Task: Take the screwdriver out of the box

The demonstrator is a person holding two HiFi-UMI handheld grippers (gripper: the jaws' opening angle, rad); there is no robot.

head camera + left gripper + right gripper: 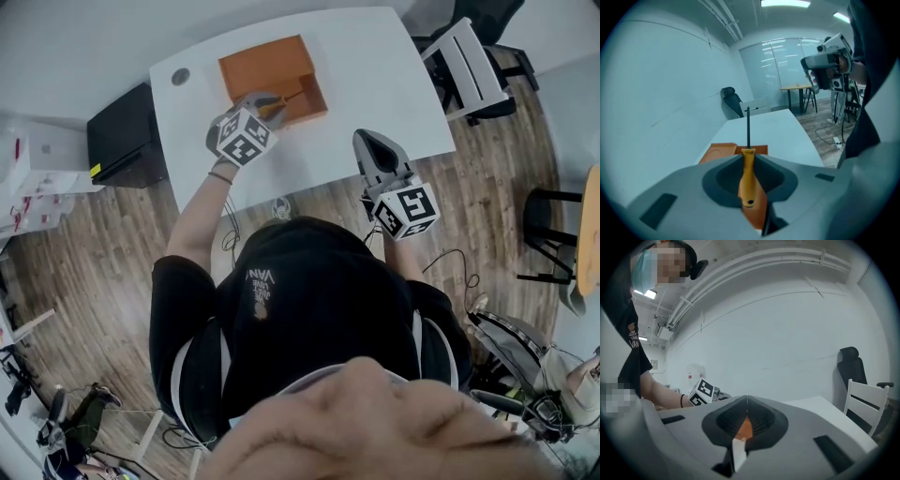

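Worktop: a white worktop [375, 75], its near edge in front of the person.
Box: an open orange box [267, 61] sits on the worktop close to the far edge, towards the far left corner. In the left gripper view the box [719, 151] shows just below and behind the jaws.
Screwdriver: the screwdriver [748, 178] has an orange-yellow handle and a thin dark shaft. It is in the left gripper, with the handle lying between the jaws and the shaft sticking out past their tips. In the head view the screwdriver [286, 101] hangs over the near right part of the box. In the left gripper view its shaft stands clear against the worktop and the wall, touching nothing.
Left gripper: the left gripper [272, 105] is clenched on the screwdriver's handle, one jaw on each side of it. It is tilted downward over the box's near side.
Right gripper: the right gripper [375, 141] hovers over the worktop's near edge, well to the right of the box. In its own view the right gripper [746, 399] has its jaw tips meeting, with nothing between them.
Round cap: a small grey round cap [180, 76] is set into the worktop's far left corner.
Cabinet: a black cabinet [122, 136] stands beside the worktop's left edge.
Chair: a white chair [469, 66] stands off the worktop's right edge.
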